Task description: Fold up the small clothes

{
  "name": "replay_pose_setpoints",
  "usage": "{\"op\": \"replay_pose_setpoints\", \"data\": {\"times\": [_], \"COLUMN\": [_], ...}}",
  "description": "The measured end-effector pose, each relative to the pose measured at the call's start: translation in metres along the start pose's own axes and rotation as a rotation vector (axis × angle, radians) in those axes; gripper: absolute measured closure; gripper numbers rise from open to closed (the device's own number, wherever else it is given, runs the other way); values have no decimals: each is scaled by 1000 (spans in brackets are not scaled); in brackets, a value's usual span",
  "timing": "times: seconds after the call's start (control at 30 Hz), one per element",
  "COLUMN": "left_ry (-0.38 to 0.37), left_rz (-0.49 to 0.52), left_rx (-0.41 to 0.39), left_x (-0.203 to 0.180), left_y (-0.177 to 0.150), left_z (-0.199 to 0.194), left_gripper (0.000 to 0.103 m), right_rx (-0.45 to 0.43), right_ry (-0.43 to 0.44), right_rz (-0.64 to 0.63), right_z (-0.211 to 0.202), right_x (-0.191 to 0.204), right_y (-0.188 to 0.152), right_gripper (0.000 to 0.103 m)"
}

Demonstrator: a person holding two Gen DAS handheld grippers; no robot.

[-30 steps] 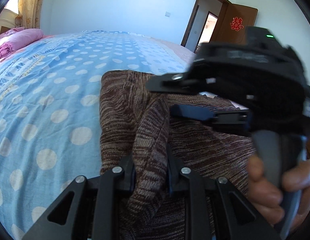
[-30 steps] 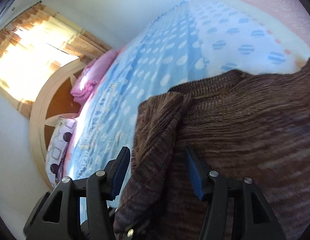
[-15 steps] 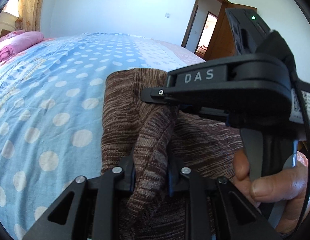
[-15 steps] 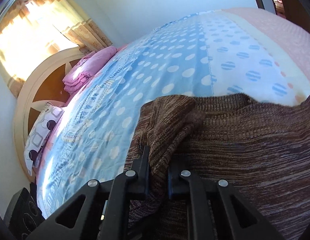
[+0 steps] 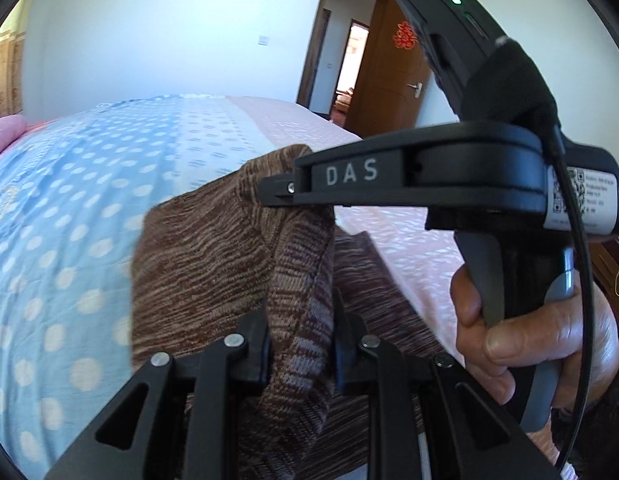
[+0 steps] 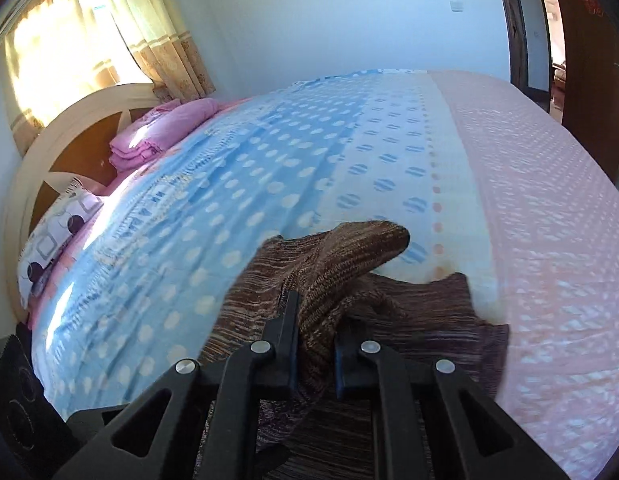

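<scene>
The bed [image 6: 293, 184] carries the brown sweater [image 5: 213, 248], which lies across its near part with one edge lifted. The left gripper [image 5: 301, 340] is closed on this edge, and the right gripper [image 6: 315, 344] pinches it too, just beside. The cloth runs forward from both claws.

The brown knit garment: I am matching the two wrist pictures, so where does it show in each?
Left wrist view: the brown knit garment fills the lower centre, a fold of it pinched in the left tool.
Right wrist view: it lies at lower centre, bunched up in the right tool.
Shared landmark: the brown door with its red ornament.
</scene>
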State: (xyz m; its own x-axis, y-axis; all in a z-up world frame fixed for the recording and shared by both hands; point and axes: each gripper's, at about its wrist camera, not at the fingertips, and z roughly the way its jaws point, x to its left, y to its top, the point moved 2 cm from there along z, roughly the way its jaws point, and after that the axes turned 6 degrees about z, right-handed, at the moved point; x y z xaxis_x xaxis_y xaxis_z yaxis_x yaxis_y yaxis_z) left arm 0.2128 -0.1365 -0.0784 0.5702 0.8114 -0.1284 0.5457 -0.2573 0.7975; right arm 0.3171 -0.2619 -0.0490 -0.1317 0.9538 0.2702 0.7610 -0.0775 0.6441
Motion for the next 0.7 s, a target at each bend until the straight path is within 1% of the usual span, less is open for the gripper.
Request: {"op": "replay_pose_setpoints", "data": {"times": [0.17, 0.3, 0.4, 0.47, 0.5, 0.53, 0.57, 0.6, 0.63, 0.67, 0.7], "left_ry": [-34, -28, -17, -12, -23, -24, -35, -55, -74, -83, -97], "left_rz": [14, 50, 83, 107, 111, 111, 110, 110, 118, 128, 144], "left_rx": [54, 99, 111, 116, 121, 123, 125, 128, 126, 122, 111], "left_x": [-39, -63, -69, -71, -69, -73, -78, -79, -80, -82, -80], "left_y": [-3, -11, -14, -17, -18, -18, -21, -22, -24, -27, -31], "left_z": [32, 56, 69, 73, 72, 74, 70, 65, 57, 48, 33], "left_gripper": [79, 79, 79, 79, 75, 68, 65, 58, 53, 50, 44], "right_rx": [47, 79, 94, 88, 77, 66, 64, 64, 59, 42, 22], "right_ry": [-48, -101, -92, -80, -76, -77, -79, -93, -109, -120, -120], "right_rz": [6, 3, 61, 84, 92, 113, 131, 158, 194, 235, 259], "right_z": [3, 13, 22, 26, 25, 24, 22, 18, 11, 0, -10], "right_x": [-50, -75, -92, -96, -96, -100, -102, -107, -113, -120, -123], "right_y": [-16, -29, -37, -42, -42, -43, -43, -44, -46, -48, -52], "right_gripper": [91, 91, 91, 91, 90, 89, 80, 67, 62, 60, 60]}}
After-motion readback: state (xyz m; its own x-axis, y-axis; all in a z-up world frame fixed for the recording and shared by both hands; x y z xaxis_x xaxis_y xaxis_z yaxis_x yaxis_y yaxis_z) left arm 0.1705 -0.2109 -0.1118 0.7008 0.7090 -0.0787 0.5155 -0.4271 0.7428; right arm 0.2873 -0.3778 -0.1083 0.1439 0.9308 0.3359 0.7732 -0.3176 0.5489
